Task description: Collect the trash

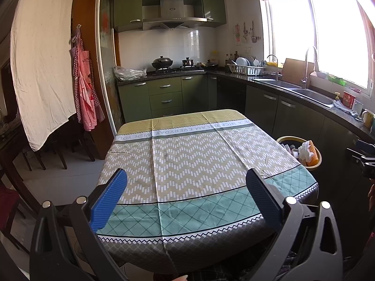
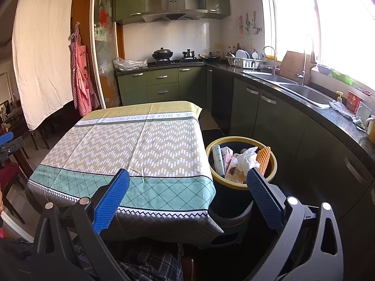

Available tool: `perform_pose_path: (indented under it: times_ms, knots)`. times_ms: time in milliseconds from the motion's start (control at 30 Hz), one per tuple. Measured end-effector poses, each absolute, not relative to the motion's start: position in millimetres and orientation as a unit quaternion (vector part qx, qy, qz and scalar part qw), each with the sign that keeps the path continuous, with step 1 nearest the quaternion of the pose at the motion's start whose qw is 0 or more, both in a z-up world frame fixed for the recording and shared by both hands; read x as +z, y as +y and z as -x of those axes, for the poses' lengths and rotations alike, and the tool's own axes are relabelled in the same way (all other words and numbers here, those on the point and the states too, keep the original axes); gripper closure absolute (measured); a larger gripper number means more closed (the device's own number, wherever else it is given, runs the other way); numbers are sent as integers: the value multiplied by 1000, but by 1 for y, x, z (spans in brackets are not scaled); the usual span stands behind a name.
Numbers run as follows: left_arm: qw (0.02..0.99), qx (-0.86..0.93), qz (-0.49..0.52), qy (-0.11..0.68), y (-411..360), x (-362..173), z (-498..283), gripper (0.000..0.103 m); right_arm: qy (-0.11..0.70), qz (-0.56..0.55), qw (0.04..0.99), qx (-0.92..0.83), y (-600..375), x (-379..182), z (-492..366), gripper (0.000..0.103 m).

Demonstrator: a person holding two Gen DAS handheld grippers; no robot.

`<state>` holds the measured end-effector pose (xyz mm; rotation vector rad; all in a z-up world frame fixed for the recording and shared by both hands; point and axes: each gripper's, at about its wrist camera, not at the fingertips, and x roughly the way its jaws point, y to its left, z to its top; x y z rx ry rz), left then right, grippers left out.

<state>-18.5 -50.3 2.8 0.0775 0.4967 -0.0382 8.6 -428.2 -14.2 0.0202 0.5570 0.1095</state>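
left hand-held gripper point(image 1: 186, 183): jaws wide apart, empty | right hand-held gripper point(image 2: 187, 182): jaws wide apart, empty

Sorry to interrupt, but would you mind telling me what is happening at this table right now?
A person is collecting trash in a kitchen with tongs in each hand. Both the left tongs and the right tongs are open and hold nothing, raised over the near edge of the table, whose patterned cloth has nothing lying on it. The yellow-rimmed trash bin beside the table already holds cartons, a crumpled white tissue and an orange cloth.
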Motion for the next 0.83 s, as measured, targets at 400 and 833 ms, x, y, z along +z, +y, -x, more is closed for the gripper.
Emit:
perform_pose_path:
  times_ms: [400,833]
  knots:
    - [970,-19,-37,239,-49,3,15,7,278,-6,959,58,-430,-16,-12,5]
    - [967,10,-14,255,-30,3,3,7,286,-4,957,52,-432,-22,-19,5]
